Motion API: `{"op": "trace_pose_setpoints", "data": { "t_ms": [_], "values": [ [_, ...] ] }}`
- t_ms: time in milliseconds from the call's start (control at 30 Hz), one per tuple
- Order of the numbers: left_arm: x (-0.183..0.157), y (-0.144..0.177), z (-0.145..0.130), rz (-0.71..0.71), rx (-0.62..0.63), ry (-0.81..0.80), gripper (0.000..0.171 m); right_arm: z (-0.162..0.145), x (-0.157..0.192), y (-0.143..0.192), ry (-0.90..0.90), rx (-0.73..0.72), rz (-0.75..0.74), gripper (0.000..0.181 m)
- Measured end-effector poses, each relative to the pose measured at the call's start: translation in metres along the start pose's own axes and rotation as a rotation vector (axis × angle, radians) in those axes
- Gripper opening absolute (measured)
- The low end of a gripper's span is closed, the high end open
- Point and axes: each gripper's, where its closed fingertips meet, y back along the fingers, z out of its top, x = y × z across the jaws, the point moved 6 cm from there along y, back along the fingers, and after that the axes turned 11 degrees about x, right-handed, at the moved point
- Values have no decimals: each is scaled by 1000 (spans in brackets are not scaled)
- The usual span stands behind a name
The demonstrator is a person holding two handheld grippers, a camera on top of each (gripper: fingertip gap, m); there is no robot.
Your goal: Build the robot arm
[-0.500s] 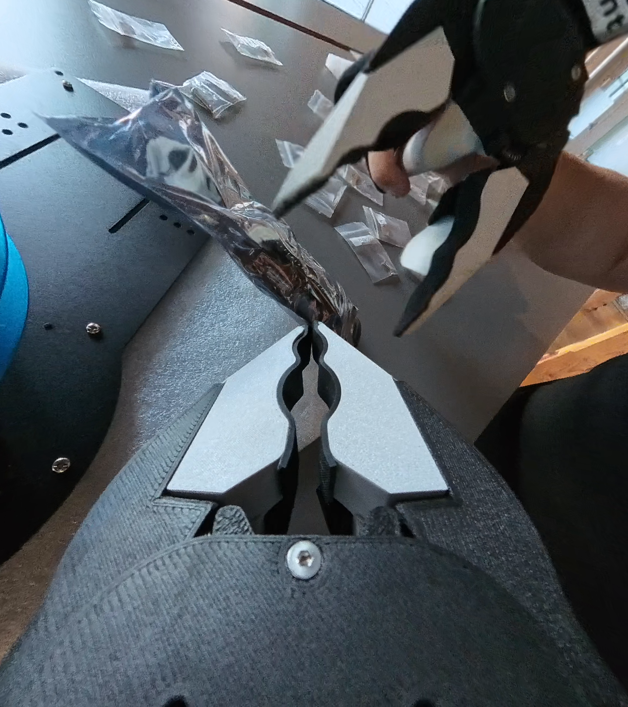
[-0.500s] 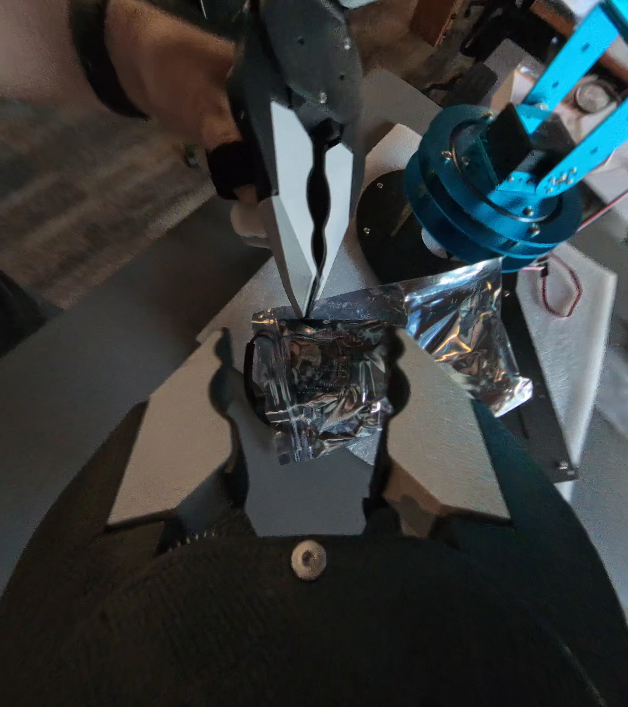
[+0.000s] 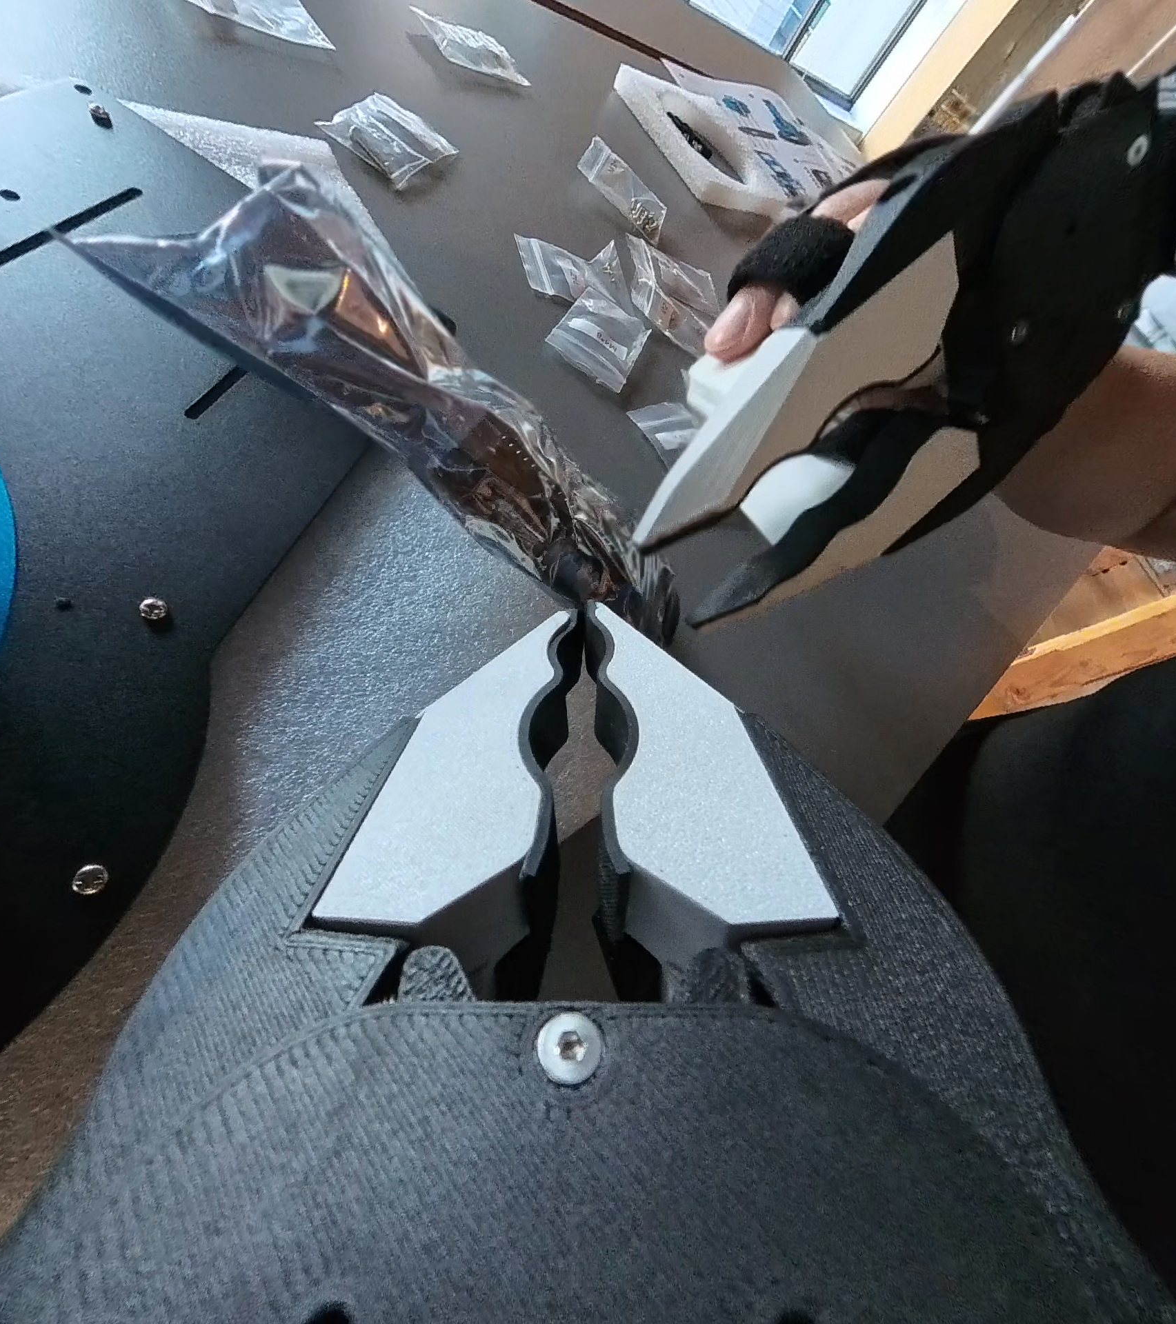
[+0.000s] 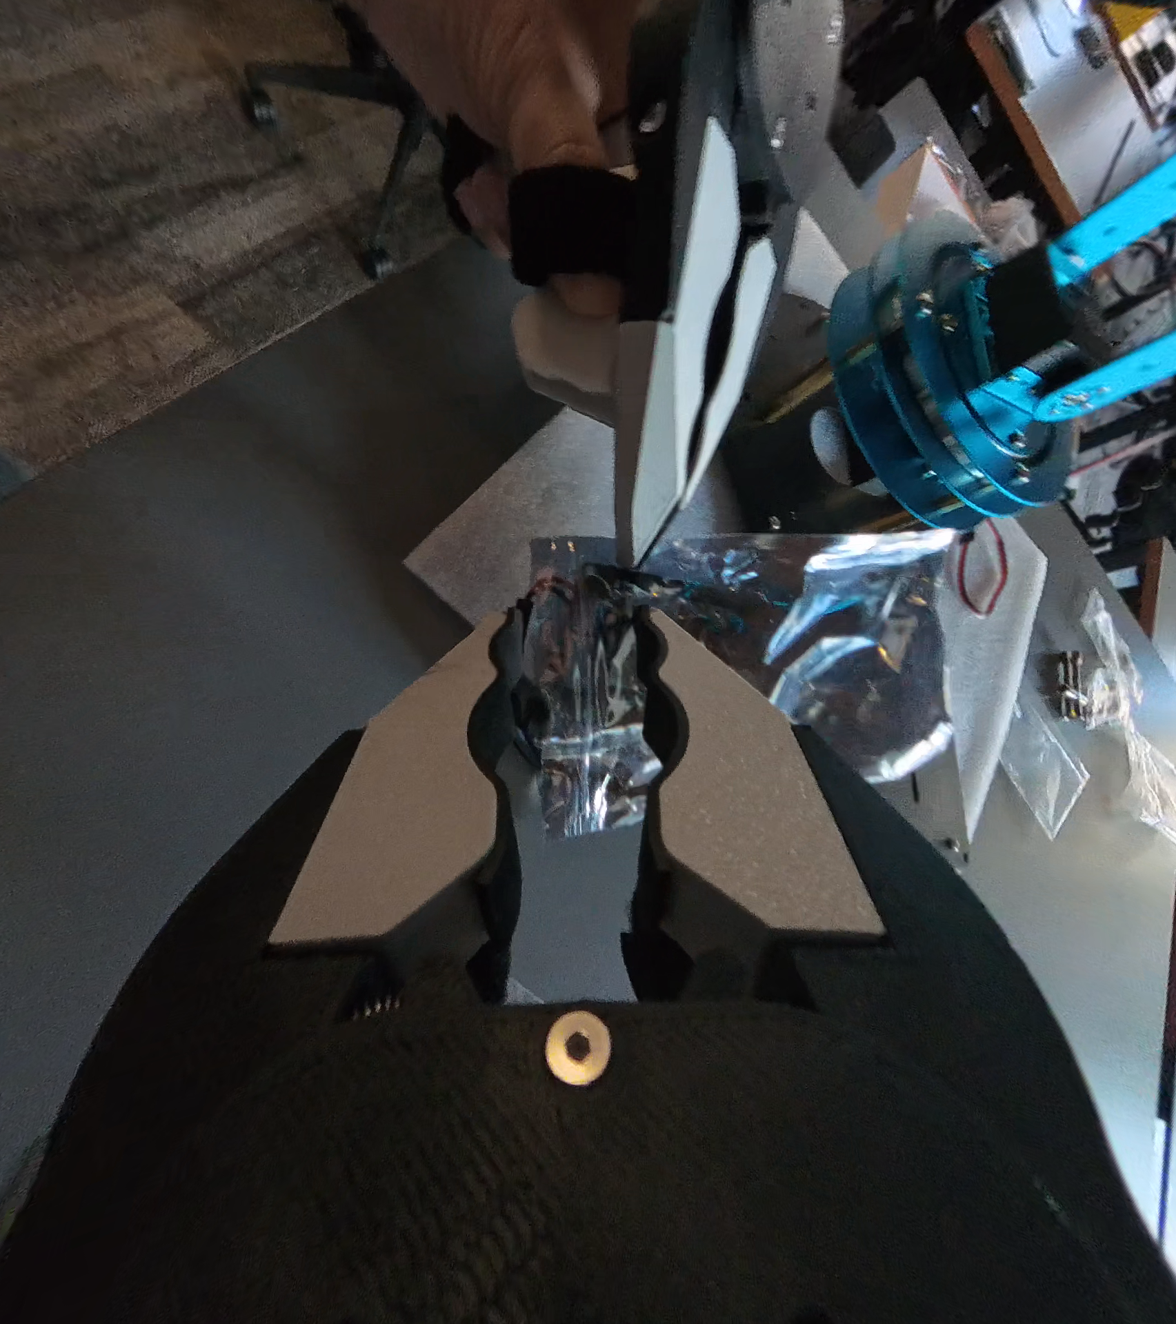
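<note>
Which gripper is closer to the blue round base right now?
Left. The left gripper pinches the silver bag right beside the blue round base; the right gripper sits farther back, open around the bag's other end.

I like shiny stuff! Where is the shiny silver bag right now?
The silver bag hangs above the table, pinched at its corner by the left gripper, with the right gripper open around its end.
</note>
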Motion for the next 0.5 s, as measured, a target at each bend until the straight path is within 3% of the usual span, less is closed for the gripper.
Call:
{"op": "trace_pose_setpoints", "data": {
  "t_ms": [133,267,367,500],
  "values": [
    [-3,2,2,8,-9,-11,0,-9,-16,10,-99,-47,-6,33],
    [-11,4,5,68,0,-89,0,-7,-40,17,-359,-222,252,76],
    [-20,4,9,132,15,-178,0,-4,-51,17,-299,-205,301,90],
    [-29,4,12,250,60,-313,0,0,-47,9,-170,-36,321,116]
  ]
}}
